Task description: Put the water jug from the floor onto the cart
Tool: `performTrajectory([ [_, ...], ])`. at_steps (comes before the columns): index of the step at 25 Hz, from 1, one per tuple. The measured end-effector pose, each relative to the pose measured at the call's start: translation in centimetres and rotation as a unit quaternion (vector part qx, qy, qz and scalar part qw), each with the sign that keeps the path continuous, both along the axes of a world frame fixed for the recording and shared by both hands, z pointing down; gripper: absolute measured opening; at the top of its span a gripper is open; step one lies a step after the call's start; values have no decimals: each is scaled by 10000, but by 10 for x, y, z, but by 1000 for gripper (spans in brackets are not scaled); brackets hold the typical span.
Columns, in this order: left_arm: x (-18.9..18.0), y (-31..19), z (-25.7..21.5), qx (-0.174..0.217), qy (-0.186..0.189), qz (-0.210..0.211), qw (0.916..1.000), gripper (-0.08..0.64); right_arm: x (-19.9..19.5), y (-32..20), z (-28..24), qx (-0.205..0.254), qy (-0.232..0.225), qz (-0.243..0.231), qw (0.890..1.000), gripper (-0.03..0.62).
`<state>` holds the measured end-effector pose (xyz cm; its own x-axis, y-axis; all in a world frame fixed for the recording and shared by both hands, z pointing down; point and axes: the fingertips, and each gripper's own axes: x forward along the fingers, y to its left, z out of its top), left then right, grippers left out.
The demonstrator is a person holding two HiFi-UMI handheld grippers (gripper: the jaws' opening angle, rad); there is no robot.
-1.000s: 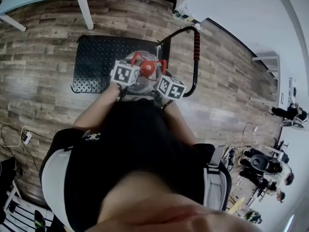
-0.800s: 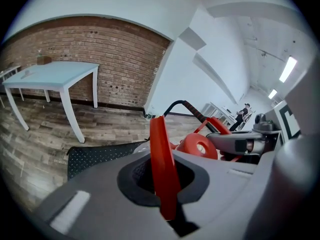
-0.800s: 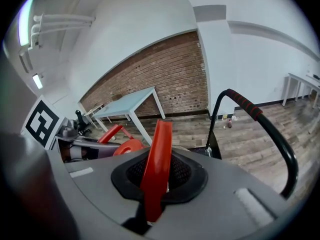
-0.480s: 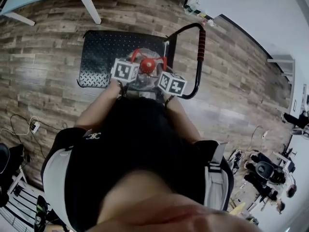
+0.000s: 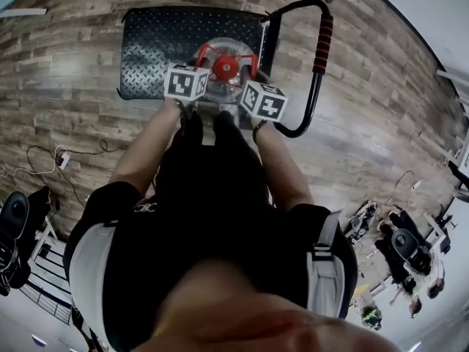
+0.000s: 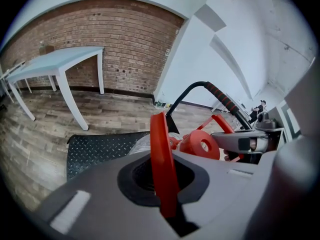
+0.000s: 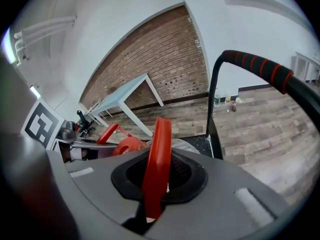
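Plainly, the biggest thing in play is the cart (image 5: 146,50), a low black platform with a ridged metal deck and a tall push bar (image 5: 320,42) wrapped in red and black. It stands on the wooden floor (image 5: 66,123). The water jug (image 5: 224,79) sits over the deck at the push-bar end, right in front of the person. Whether its base rests on the deck or hangs just above it cannot be told from these views. The jug looks like a large, clear, round, hard-walled bottle with a red cap (image 5: 226,66). If it is full, I judge it heavy and slow to swing. Its smooth curved side looks too wide and slippery for small jaws, so the red carrying frame around the neck is the sensible place to hold it. That is where both tools are. The left hand-held gripper (image 6: 162,184) has its jaws drawn in on a flat red handle strap (image 6: 161,154), which stands edge-on between them. The right hand-held gripper (image 7: 154,184) pinches a matching red strap (image 7: 157,154) on the other side the same way, jaws nearly together with only the strap between them.
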<state>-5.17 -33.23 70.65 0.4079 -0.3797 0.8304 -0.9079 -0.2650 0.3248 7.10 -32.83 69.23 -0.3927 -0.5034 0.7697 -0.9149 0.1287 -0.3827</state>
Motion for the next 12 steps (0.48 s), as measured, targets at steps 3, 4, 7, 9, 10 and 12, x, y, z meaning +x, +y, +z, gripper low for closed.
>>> performTrajectory([
  [3, 7, -8, 18, -35, 42, -85, 9999, 2, 7, -8, 17, 12, 26, 66, 10000, 43],
  [4, 10, -11, 24, -49, 51, -98, 9999, 2, 10, -12, 23, 30, 68, 76, 9999, 43],
  [7, 17, -21, 40, -61, -9, -49, 10000, 2, 18, -23, 37, 42, 159, 131, 9998, 43],
  [9, 21, -28, 49, -40, -88, 31, 9999, 2, 23, -28, 45, 24, 188, 190, 9996, 43],
  [10, 22, -30, 52, -30, -134, 81, 9999, 2, 25, -29, 49, 10, 205, 218, 9996, 43],
  [12, 24, -35, 60, -28, -229, 185, 9996, 2, 29, -31, 58, -33, 249, 262, 9993, 43],
])
